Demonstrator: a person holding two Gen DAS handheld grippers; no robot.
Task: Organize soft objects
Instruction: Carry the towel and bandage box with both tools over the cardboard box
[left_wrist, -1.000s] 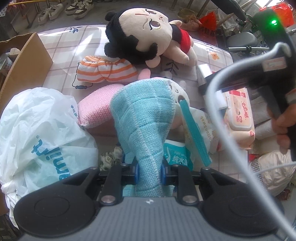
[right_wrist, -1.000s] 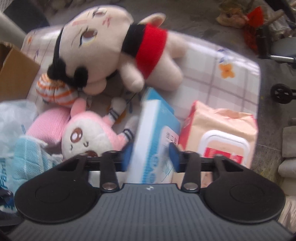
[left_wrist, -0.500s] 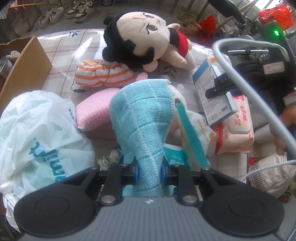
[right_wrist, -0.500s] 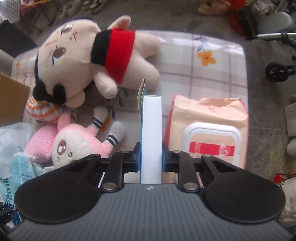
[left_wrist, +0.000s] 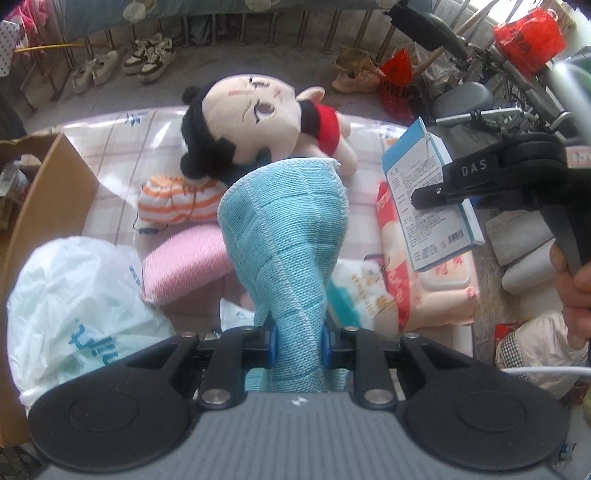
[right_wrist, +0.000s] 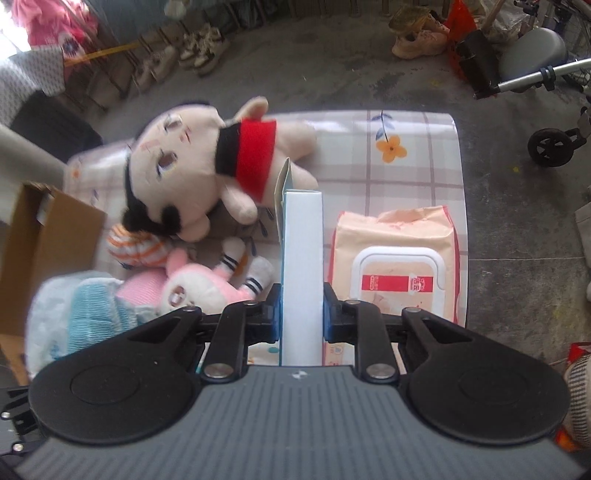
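Here, my left gripper (left_wrist: 297, 338) clamps the blue cloth (left_wrist: 284, 236), right gripper (right_wrist: 301, 319) the box (right_wrist: 301, 258); I should lift clear, centre frame.

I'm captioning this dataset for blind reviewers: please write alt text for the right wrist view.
The right gripper clamps a slim white and blue box above a checked table. Beyond lie a big-headed plush doll, a pink bunny plush and a wet wipes pack.

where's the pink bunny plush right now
In the right wrist view the pink bunny plush lies on the checked tablecloth, lower left of centre, just below the big doll, between the striped orange roll and the held white box.
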